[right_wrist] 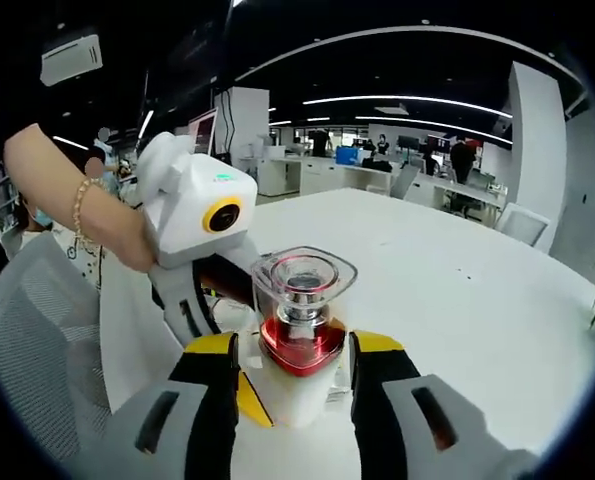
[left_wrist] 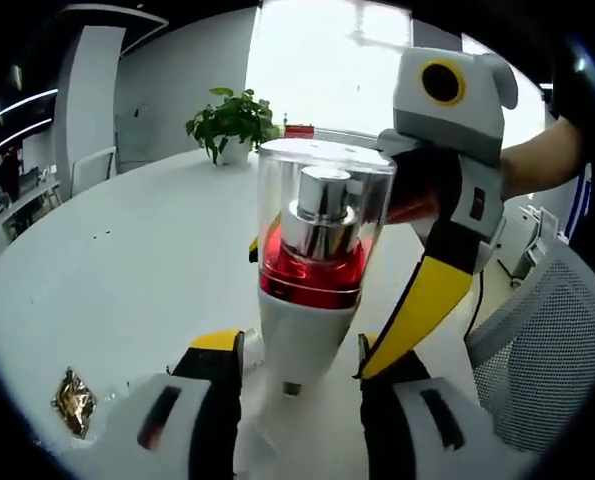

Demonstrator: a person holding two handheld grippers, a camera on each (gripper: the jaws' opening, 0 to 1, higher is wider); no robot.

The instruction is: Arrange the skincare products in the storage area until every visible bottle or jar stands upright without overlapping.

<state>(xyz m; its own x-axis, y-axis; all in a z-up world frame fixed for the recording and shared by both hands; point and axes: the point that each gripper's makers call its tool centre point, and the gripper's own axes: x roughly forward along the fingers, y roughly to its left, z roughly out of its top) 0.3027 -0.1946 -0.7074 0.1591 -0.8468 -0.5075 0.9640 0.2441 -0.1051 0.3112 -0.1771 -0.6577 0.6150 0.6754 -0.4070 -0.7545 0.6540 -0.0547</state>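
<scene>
No legible text, label, brand, number or sign in either view.
Bottle: small dark mark low on white base, too small to read. Same bottle in right gripper view: pale patch on base beside jaw, unreadable.
Gold foil packet on table: no print resolvable.
Distant screens in office background: blurred, content not readable.

bottle base behind fingers
</scene>
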